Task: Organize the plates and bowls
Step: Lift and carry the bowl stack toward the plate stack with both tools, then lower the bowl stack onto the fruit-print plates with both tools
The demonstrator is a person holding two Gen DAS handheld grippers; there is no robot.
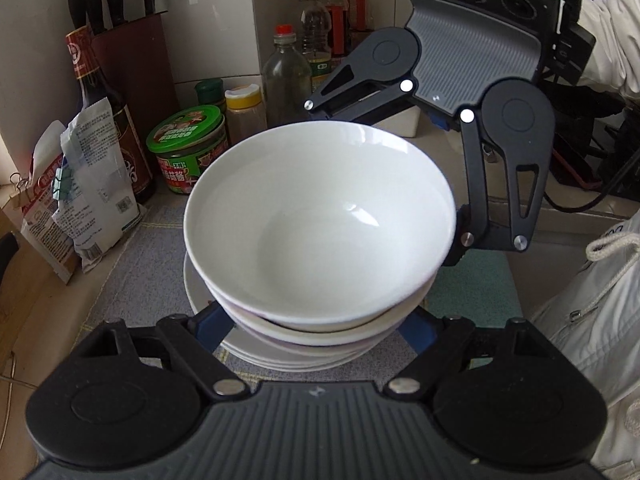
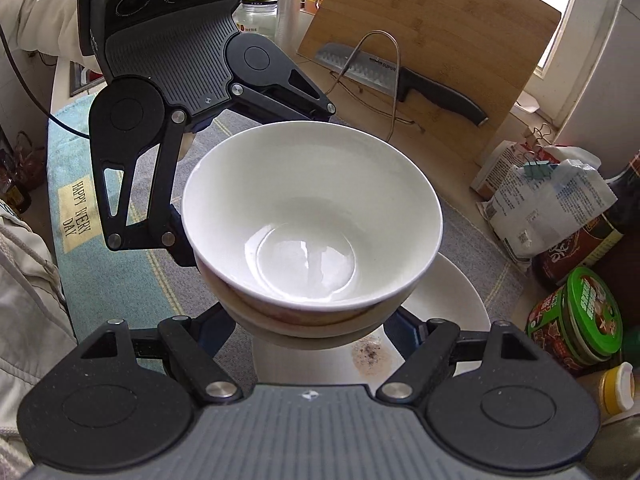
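Both the left gripper [image 1: 316, 332] and right gripper [image 2: 314, 332] clasp the heavy, slippery, breakable stack of glossy white ceramic bowls [image 1: 320, 224] low on its sides

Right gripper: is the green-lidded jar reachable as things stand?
Probably not. The right gripper is shut on the stack of bowls, shared with the left gripper. The green-lidded jar stands uncovered beside the plates, but the bowls need setting down first.

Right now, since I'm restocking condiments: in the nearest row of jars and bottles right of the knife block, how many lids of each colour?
Green: 2, wide jar and small bottle
Yellow: 1, spice jar
Red: 1, clear bottle
Total: 4
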